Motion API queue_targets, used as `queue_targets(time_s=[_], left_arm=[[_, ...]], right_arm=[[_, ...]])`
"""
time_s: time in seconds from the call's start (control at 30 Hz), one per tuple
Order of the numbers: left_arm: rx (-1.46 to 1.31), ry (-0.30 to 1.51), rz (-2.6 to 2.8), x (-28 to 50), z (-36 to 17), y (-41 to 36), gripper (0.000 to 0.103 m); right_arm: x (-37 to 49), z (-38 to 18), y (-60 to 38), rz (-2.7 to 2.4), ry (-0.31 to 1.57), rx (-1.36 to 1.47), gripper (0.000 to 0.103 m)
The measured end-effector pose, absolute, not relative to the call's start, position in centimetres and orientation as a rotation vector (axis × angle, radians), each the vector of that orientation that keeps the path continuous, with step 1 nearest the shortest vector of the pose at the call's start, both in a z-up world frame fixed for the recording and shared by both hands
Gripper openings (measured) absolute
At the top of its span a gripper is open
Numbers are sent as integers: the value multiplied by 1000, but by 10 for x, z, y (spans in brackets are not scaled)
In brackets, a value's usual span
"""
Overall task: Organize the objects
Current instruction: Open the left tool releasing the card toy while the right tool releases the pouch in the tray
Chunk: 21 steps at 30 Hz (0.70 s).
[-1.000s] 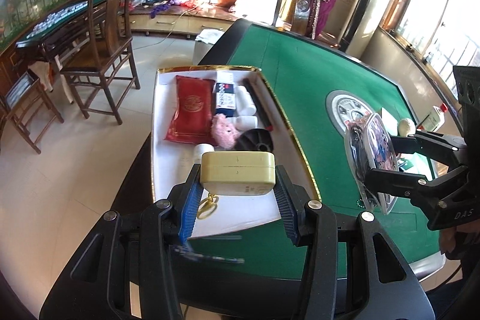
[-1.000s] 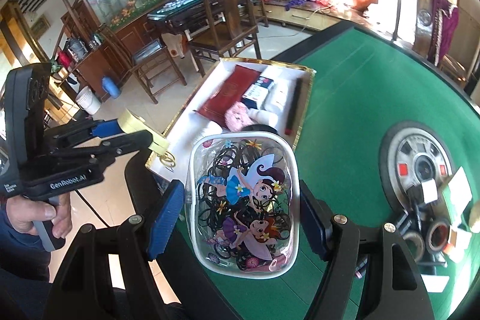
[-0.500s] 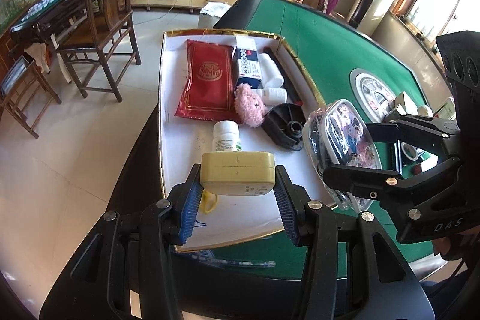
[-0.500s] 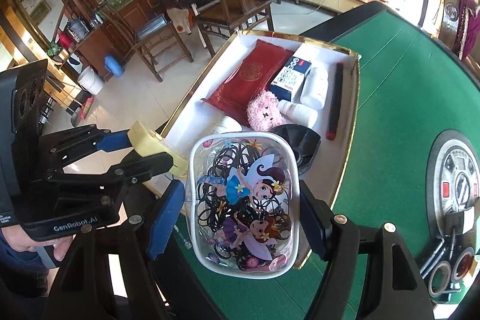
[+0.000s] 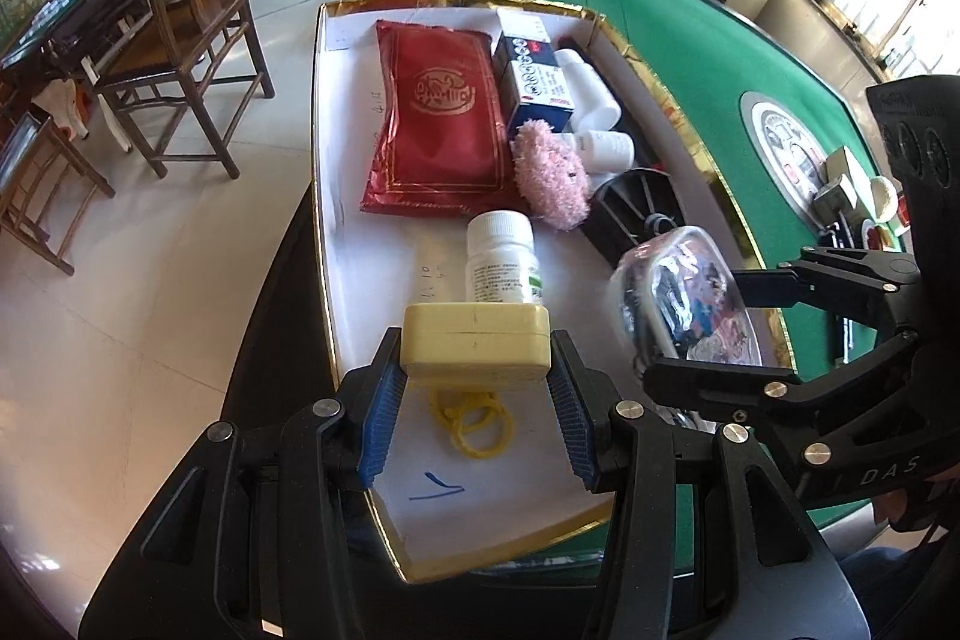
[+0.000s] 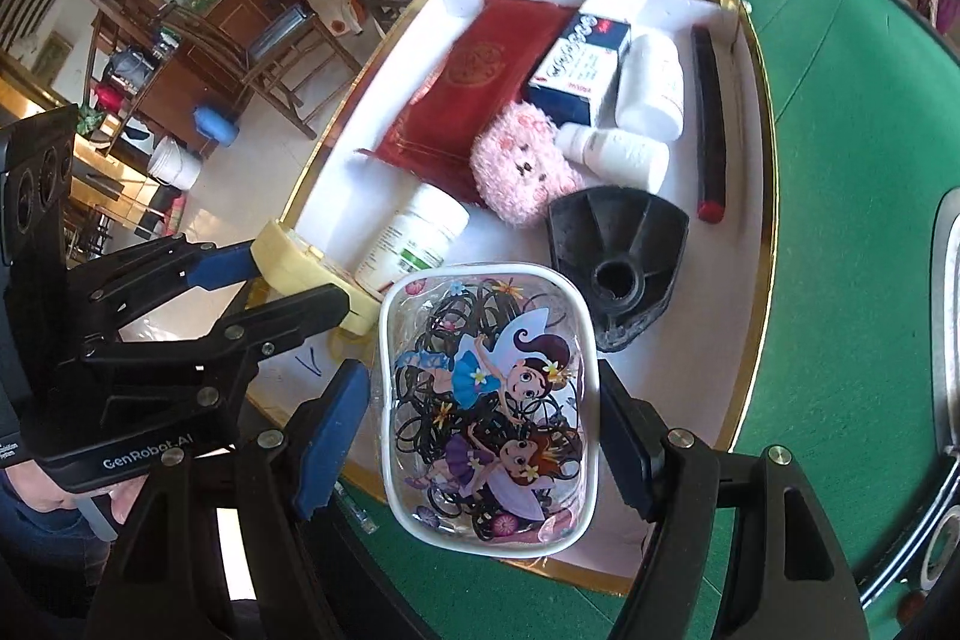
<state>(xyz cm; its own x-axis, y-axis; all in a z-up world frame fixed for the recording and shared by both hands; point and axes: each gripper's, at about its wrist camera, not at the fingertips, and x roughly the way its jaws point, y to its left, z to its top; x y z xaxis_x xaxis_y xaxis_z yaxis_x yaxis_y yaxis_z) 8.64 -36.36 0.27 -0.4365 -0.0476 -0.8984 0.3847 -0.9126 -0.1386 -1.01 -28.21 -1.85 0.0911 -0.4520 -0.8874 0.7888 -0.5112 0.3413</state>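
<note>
The left claw point(image 5: 477, 388) is clamped on a pale yellow rectangular plastic case point(image 5: 476, 343), holding it above the near end of a white shallow tray with a gold rim point(image 5: 354, 280) that sits on the green felt table point(image 5: 690, 40). Yellow rubber rings point(image 5: 471, 421) hang or lie just under the case; which cannot be told. The right claw point(image 6: 483, 424) grips a clear zip pouch printed with cartoon fairies and filled with black hair ties point(image 6: 489, 418), over the tray's near right corner. In the tray lie a red gold-printed packet point(image 5: 435, 124), a blue and white box point(image 5: 531, 79), white bottles point(image 5: 591, 91), a pink fluffy toy point(image 5: 549, 175), a black ribbed plastic piece point(image 6: 618, 256) and a white green-labelled pill bottle point(image 5: 501, 259) just beyond the case.
</note>
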Motion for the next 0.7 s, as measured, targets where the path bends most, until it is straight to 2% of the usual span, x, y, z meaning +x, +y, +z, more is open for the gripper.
queue_targets(time_s=[0.7], left_arm=[[1549, 514, -2393, 57, -13, -386, 48]], right_arm=[[14, -13, -288, -1635, 488, 1315, 76]])
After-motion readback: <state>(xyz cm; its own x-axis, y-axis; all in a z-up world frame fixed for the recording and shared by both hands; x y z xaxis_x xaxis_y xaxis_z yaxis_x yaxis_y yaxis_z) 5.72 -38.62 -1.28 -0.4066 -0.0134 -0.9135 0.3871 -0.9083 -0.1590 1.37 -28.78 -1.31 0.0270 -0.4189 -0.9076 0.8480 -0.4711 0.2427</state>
